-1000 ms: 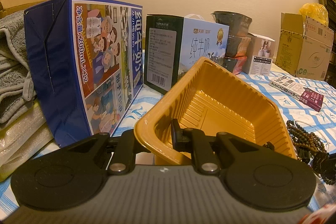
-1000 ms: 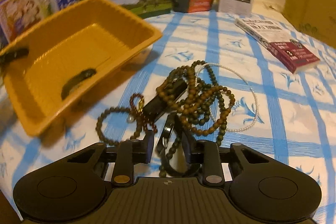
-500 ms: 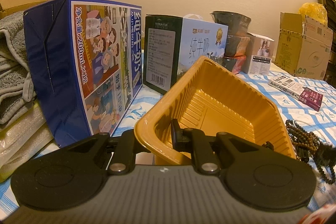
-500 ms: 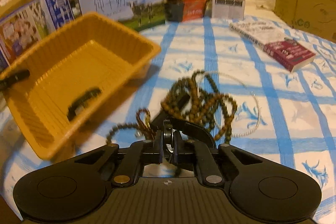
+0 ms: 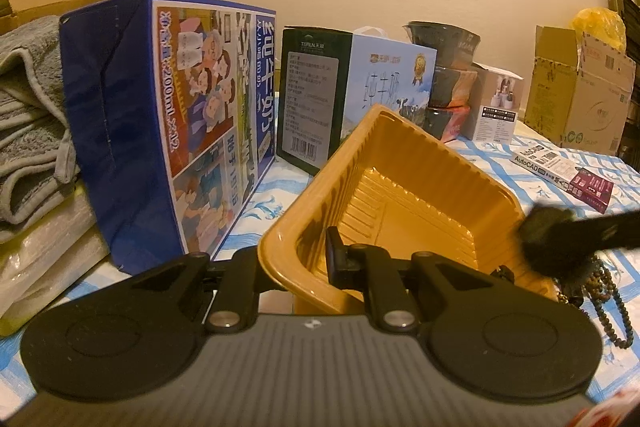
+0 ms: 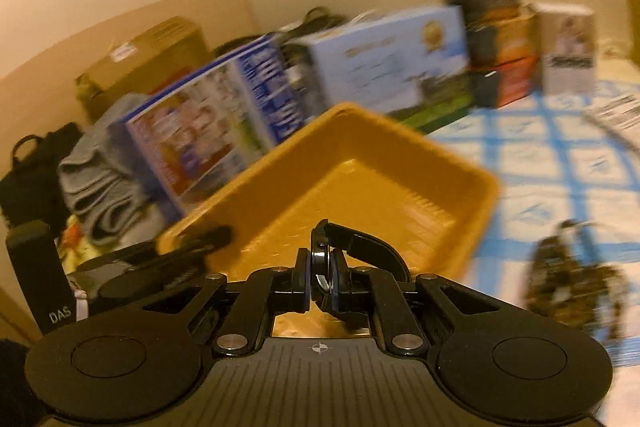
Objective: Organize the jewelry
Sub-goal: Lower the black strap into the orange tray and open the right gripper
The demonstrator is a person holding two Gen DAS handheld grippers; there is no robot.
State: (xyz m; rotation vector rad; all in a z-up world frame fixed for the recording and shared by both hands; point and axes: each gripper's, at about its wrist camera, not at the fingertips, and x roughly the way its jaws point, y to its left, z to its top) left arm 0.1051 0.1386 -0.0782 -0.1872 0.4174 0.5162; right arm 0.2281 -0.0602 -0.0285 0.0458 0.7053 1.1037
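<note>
A yellow plastic tray [image 5: 420, 187] is tilted, its near rim pinched by my left gripper [image 5: 296, 259], one finger outside and one inside. My right gripper [image 6: 320, 267] is shut on a black watch [image 6: 360, 243] and holds it over the tray's [image 6: 352, 183] near edge. It shows in the left wrist view as a dark blur [image 5: 560, 239] at the tray's right rim. A pile of bead necklaces [image 6: 576, 287] lies on the blue-checked cloth to the right, also seen in the left wrist view [image 5: 604, 291].
A blue milk carton box [image 5: 176, 123], a green-and-white milk box [image 5: 352, 91], stacked bowls [image 5: 444, 75] and a small white box [image 5: 496, 107] stand behind the tray. A book [image 5: 564, 175] and cardboard boxes [image 5: 580, 91] are at right. Folded towels [image 5: 28, 115] lie at left.
My right gripper closed on the black watch, lifted it off the bead pile and swung left over the tray. The left gripper kept its hold on the tilted tray.
</note>
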